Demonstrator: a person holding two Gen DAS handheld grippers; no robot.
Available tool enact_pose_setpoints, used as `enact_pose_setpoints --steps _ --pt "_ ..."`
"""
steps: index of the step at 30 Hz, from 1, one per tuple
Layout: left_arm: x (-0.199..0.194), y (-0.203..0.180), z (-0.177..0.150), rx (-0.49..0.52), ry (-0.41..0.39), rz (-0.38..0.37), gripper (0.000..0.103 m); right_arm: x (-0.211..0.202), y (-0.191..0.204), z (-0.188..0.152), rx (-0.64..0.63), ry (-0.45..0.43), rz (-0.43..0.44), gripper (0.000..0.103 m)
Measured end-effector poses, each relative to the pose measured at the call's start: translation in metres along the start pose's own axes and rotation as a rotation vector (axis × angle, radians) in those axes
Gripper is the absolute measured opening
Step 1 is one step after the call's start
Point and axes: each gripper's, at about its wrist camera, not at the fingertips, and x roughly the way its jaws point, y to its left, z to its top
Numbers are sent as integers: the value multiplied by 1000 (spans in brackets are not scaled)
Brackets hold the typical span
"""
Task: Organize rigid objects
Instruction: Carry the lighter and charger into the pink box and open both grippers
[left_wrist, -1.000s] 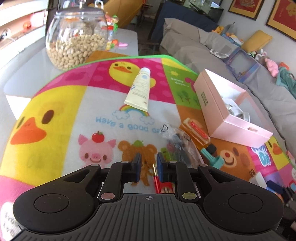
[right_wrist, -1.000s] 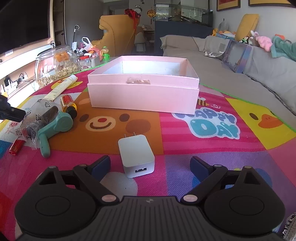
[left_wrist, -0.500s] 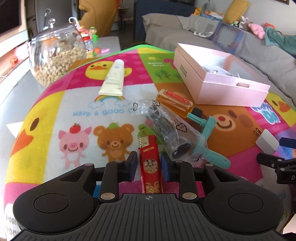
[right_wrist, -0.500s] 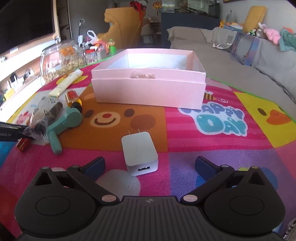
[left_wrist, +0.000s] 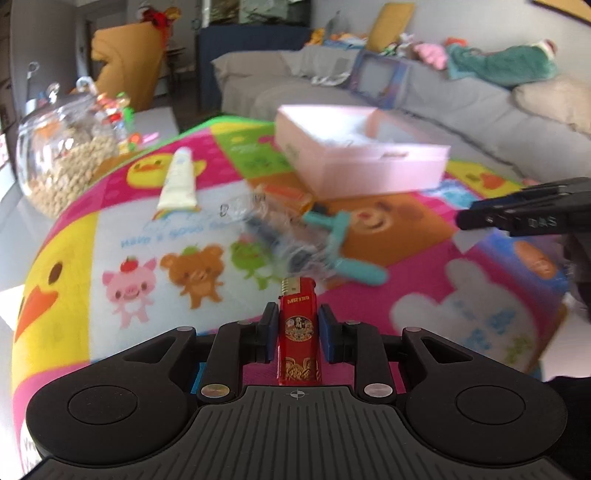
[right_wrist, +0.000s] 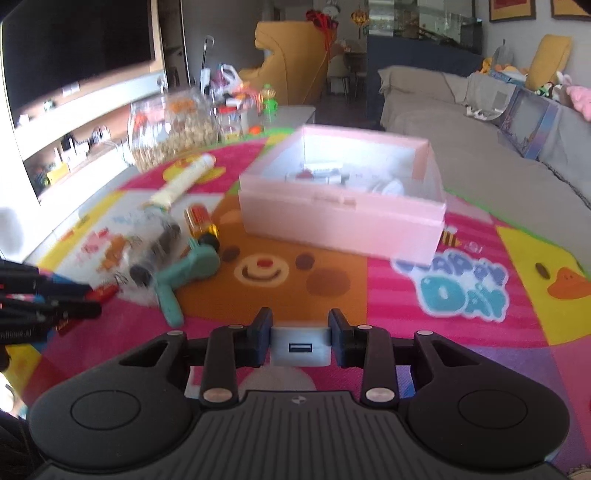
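My left gripper (left_wrist: 295, 326) is shut on a red lighter (left_wrist: 298, 332) and holds it above the cartoon mat. My right gripper (right_wrist: 300, 332) is shut on a white USB charger (right_wrist: 300, 347), lifted off the mat. The open pink box (left_wrist: 354, 162) stands ahead with several small items inside; it also shows in the right wrist view (right_wrist: 343, 218). On the mat lie a cream tube (left_wrist: 178, 179), an amber bottle (right_wrist: 199, 219), a teal handled tool (right_wrist: 184, 269) and a clear plastic bag (right_wrist: 151, 247).
A glass jar of nuts (left_wrist: 62, 147) stands at the mat's far left edge. The right gripper's finger (left_wrist: 524, 218) shows at the right of the left view. The left gripper (right_wrist: 40, 295) shows at the left of the right view. A grey sofa (right_wrist: 461, 147) lies behind.
My right gripper closed on the charger and lifted it. My left gripper lifted the lighter off the mat and swung toward the box.
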Motion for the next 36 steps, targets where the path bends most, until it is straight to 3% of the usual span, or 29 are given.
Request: enact_pose_setpoints --steps 2,6,7,8,11,13,16,17,18,20,21,24,29,32,34,36 --pt "-14 -4 21 14 -48 -49 26 -19 -3 13 -7 -69 -12 32" --pt "-25 -17 90 84 -232 -92 26 -45 -8 52 -38 -229 -54 32" --pt "-23 -20 109 93 -276 -107 26 -48 -11 64 -43 -263 -70 29" --pt "-20 -22 128 97 -316 -122 26 -49 -13 75 -46 -291 -87 11" --pt "2 -27 178 78 -381 -166 26 -44 -26 109 -29 -326 -100 8" --pt "24 -23 204 11 -393 -221 27 -37 -36 131 -13 -346 -107 8" --pt "70 -15 228 -82 -286 -210 27 -25 -50 153 17 -370 -131 13" --pt "82 -12 226 -100 -267 -195 27 -22 -53 158 23 -356 -151 27" --pt "91 -9 222 -109 -250 -179 27 -19 -55 158 29 -350 -171 47" --pt "102 -2 208 -120 -200 -165 27 -18 -55 145 22 -356 -185 70" --pt "106 2 199 -125 -176 -162 27 -15 -52 135 4 -343 -185 71" --pt "112 17 172 -154 -117 -128 27 5 -39 102 -76 -237 -175 71" --pt "96 35 127 -211 -93 -92 27 58 -8 56 -161 -26 -114 71" --pt "80 42 102 -231 -80 -66 27 83 -3 47 -159 28 -131 71" --pt "69 47 86 -252 -76 -40 27 93 -6 47 -114 52 -126 65" --pt "59 56 71 -286 -70 -17 27 100 -9 49 -64 74 -130 36"
